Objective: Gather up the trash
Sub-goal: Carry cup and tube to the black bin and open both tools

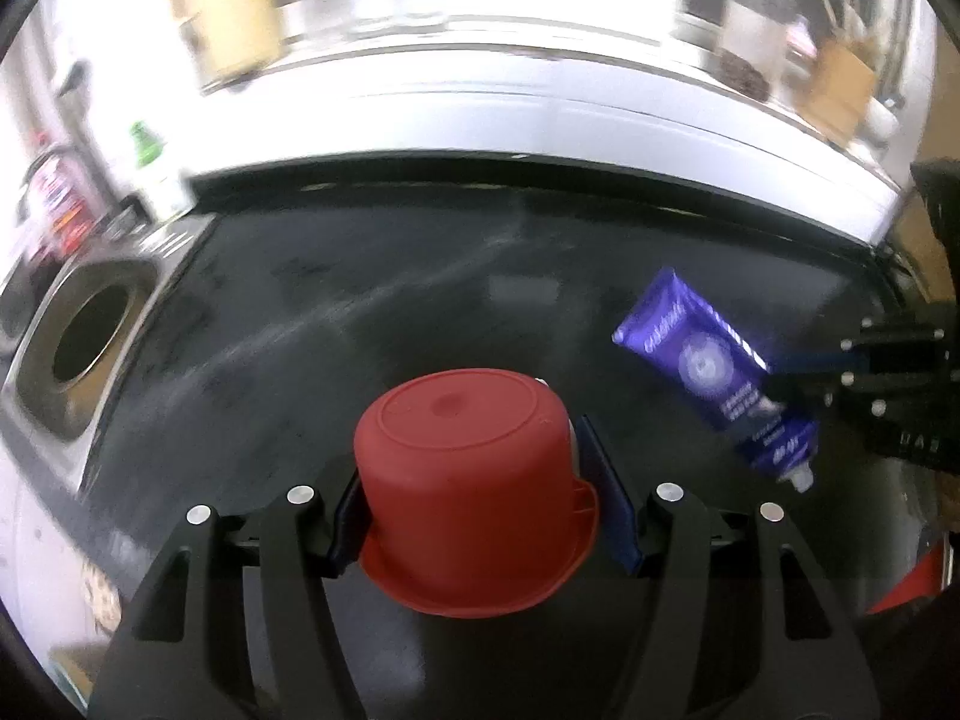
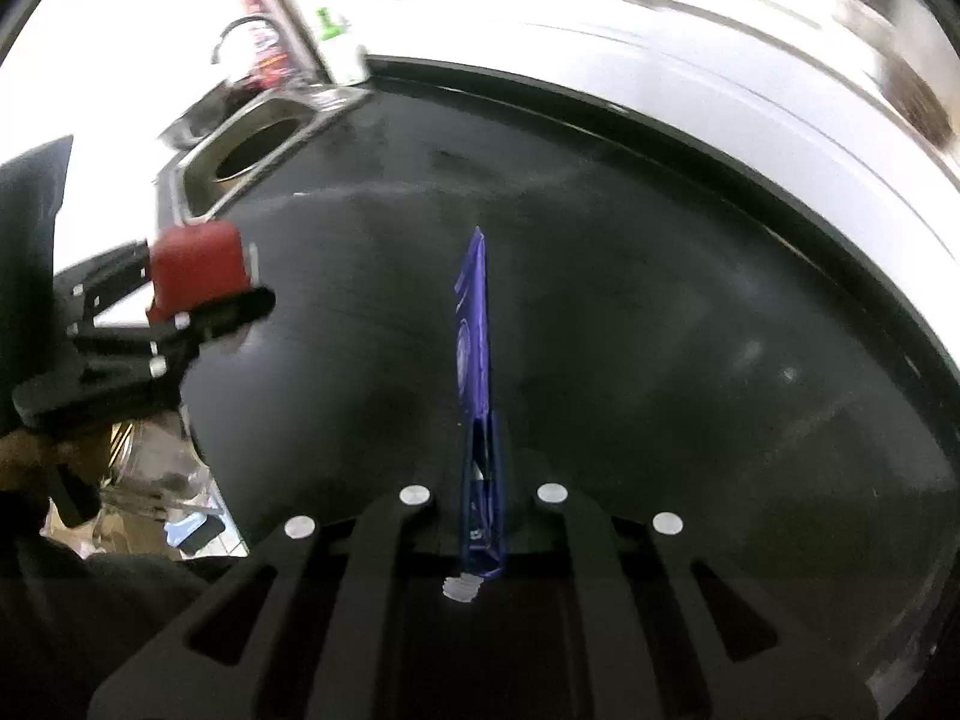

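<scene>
My left gripper [image 1: 480, 510] is shut on a red plastic cup [image 1: 474, 480], held upside down with its base toward the camera, above the black counter [image 1: 360, 300]. It also shows in the right wrist view [image 2: 198, 276] at the left. My right gripper [image 2: 483, 480] is shut on a flattened blue tube [image 2: 477, 360] with an open white threaded neck, held edge-on. In the left wrist view the blue tube [image 1: 714, 372] and the right gripper [image 1: 798, 375] are at the right. A round trash opening in a steel frame [image 1: 90, 342] is set in the counter at the left, also seen in the right wrist view [image 2: 258, 150].
A white ledge [image 1: 540, 138] runs behind the counter. A green-capped bottle [image 1: 150, 162] and a red-labelled can [image 1: 57, 198] stand beyond the opening. Jars and a wooden box [image 1: 840, 84] sit at the back right. Clutter lies below the counter edge [image 2: 168, 492].
</scene>
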Action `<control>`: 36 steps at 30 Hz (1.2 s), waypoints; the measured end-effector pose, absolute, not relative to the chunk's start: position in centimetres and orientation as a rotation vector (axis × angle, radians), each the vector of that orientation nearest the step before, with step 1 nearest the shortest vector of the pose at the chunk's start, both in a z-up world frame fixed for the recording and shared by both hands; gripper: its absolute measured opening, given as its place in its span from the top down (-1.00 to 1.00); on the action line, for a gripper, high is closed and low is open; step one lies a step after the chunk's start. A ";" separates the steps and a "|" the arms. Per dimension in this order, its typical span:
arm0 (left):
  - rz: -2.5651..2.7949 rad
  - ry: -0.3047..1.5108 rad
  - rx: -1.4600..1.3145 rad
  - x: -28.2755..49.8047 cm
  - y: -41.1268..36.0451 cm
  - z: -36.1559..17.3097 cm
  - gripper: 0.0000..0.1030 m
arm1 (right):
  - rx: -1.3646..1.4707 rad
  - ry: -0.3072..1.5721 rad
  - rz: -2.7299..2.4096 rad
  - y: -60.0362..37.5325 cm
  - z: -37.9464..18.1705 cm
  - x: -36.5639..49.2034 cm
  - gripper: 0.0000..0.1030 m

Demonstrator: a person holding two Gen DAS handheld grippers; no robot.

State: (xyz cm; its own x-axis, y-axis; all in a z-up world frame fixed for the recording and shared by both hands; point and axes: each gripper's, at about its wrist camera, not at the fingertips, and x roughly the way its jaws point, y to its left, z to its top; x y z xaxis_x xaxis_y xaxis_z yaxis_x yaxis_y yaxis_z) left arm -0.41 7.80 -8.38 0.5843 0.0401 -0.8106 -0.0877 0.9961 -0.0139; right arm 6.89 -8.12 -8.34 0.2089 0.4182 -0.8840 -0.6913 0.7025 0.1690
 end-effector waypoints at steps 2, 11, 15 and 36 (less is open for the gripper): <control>0.121 0.943 -0.081 -2.5 9.4 -8.3 -0.18 | -0.294 1.112 0.831 -5.8 -7.6 6.1 0.87; 0.373 0.939 -0.211 -12.1 17.8 -7.9 -0.18 | -0.393 1.069 1.099 8.0 -5.5 0.7 0.87; 0.523 0.940 -0.294 -17.2 22.1 -8.3 -0.18 | -0.445 1.070 1.241 14.6 -5.1 -3.1 0.87; 0.838 0.929 -0.555 -30.4 37.9 -17.2 -0.18 | -0.814 1.131 1.556 38.3 -14.4 -18.5 0.87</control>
State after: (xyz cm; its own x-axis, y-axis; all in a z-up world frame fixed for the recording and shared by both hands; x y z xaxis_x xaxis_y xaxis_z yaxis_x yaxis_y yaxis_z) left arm -30.40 37.92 -17.23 0.3322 0.3800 -0.8632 -0.8196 0.5692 -0.0649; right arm -18.50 38.34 -14.43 -0.2679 0.3317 -0.9045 -0.9627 -0.0565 0.2644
